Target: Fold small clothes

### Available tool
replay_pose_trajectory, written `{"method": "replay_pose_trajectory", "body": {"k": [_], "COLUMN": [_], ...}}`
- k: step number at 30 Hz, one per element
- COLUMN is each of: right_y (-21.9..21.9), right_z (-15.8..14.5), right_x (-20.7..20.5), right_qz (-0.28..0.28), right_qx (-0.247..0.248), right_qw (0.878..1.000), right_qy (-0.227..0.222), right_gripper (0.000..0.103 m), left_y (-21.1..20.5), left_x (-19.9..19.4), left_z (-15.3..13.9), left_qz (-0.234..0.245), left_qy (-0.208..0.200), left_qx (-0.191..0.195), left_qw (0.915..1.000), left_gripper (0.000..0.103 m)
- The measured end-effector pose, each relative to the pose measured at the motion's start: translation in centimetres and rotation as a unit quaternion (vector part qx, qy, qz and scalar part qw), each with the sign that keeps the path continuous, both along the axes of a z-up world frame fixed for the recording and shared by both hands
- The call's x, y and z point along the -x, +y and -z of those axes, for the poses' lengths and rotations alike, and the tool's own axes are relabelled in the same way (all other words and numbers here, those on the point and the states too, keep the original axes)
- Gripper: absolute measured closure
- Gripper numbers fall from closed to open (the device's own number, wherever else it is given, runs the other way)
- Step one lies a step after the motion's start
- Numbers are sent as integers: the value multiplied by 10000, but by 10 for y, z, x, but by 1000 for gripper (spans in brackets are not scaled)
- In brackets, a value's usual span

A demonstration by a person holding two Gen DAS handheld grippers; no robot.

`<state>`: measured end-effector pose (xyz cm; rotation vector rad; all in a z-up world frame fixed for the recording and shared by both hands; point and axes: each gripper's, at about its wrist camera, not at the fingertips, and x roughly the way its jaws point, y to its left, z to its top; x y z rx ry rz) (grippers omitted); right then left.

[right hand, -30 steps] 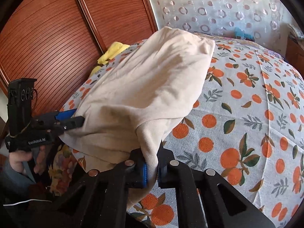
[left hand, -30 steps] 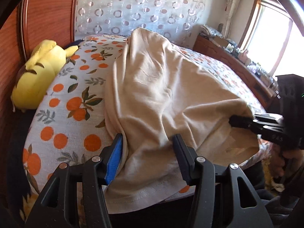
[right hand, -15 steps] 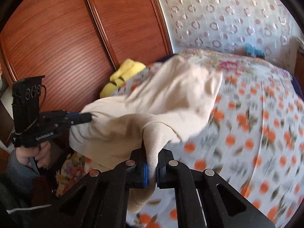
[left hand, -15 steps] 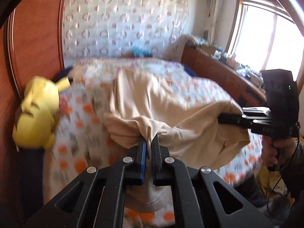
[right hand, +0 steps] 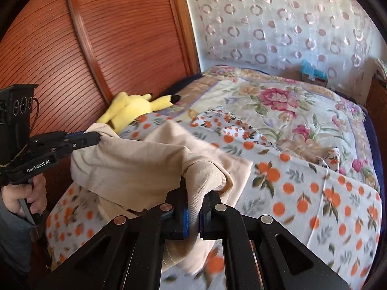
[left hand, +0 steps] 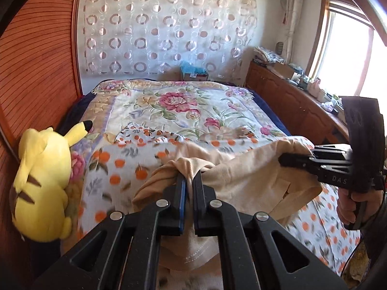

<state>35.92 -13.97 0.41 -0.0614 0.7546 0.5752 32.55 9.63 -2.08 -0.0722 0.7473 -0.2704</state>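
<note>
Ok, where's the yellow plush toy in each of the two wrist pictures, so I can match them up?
Left wrist view: the yellow plush toy lies at the far left edge, against the wooden wardrobe.
Right wrist view: the yellow plush toy sits left of centre, beyond the beige garment, at the wardrobe's foot.
Shared landmark: the circle-patterned curtain behind the bed.

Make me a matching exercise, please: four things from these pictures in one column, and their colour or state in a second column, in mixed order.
Things:
1. garment
2. plush toy
3. left gripper
4. cover

Descriptions:
A. yellow, beside the wooden wall
B. white with orange fruits
C. beige, lifted by two corners
D. shut on cloth

Pairs: 1-C, 2-A, 3-D, 4-B
</note>
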Motion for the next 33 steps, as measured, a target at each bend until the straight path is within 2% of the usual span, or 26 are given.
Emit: {"method": "replay_pose_trajectory", "body": {"k": [7,8,10,12,14,18,22,26,30,33], "right_y": [13,14,18,24,25,19,12,14,2,-19], "right_z": [15,19,29,35,36,31,30,33,32,23], "right_x": [-50,-53,-62,-68,-69,-69,-64,-66,-51,-37], "right_qz": [119,125,113,75,169,314,277,103,184,407], "right_qx": [-33,-21,37,79,141,31,-32,87,394,316], "right_qw": [9999,9999,9999,9999,9998,9995,9996,9992,9987,9986], "right_qy": [98,76,68,123,1,-101,-30,379,259,79], "right_gripper": [98,98,97,96,92,73,58,51,45,42], "left_y": [4,4,2,3,6,19,15,-8,-25,-34], "left_x": [-59,-65,-68,-66,-59,-34,-14,-17,-27,-41], "left_z": [4,5,4,0,-3,-4,14,40,52,54], "left_qz": [-32,-26,-34,-16,12,-136,-8,271,360,397], "left_qy": [43,52,-12,-119,-217,-286,-27,298,422,349], "left_qx": [-39,-57,-196,-278,-323,-352,-403,-582,-628,-832], "left_qw": [10000,10000,9998,9995,9992,9989,9992,9975,9965,9951], "left_gripper": [97,93,77,54,47,46,46,46,46,46]}}
